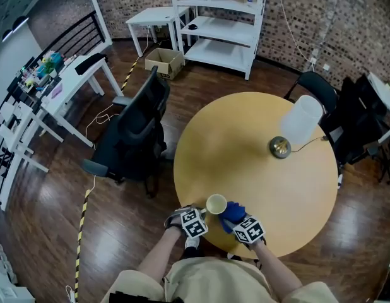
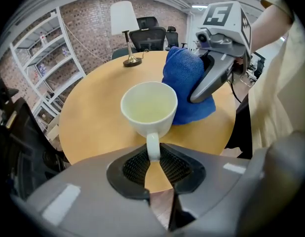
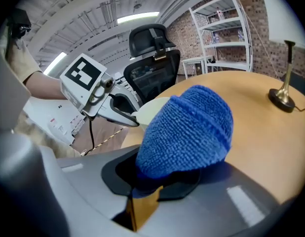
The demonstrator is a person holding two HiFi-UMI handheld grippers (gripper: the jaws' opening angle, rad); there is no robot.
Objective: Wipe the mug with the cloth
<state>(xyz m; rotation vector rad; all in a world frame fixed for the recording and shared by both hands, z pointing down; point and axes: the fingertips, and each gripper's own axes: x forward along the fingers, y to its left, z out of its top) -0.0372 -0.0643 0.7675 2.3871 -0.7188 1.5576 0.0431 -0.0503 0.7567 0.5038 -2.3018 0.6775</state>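
The left tongs (image 2: 153,164) are clamped on the handle of the white mug (image 2: 149,107). The right tongs (image 3: 155,184) are closed on a bunched blue cloth (image 3: 187,132). In the head view the mug sits near the seven o'clock edge of the round table (image 1: 245,137), mouth up. The cloth is at the mug's four o'clock, against or just beside its outer wall; I cannot tell whether the mug rests on the wood or is held just above it. A lamp (image 1: 289,131) stands well apart, toward one o'clock.

The step in hand looks like rubbing the mug's side. To do it well, I would keep the handle grip firm so the mug cannot swivel. I would press the cloth's rounded bulge, not the tong tips, onto the wall and sweep around it. Rolling the mug would bring fresh surface to the cloth, since the handle grip blocks one side. Being so close to the table edge, it would be better to push inward than outward.
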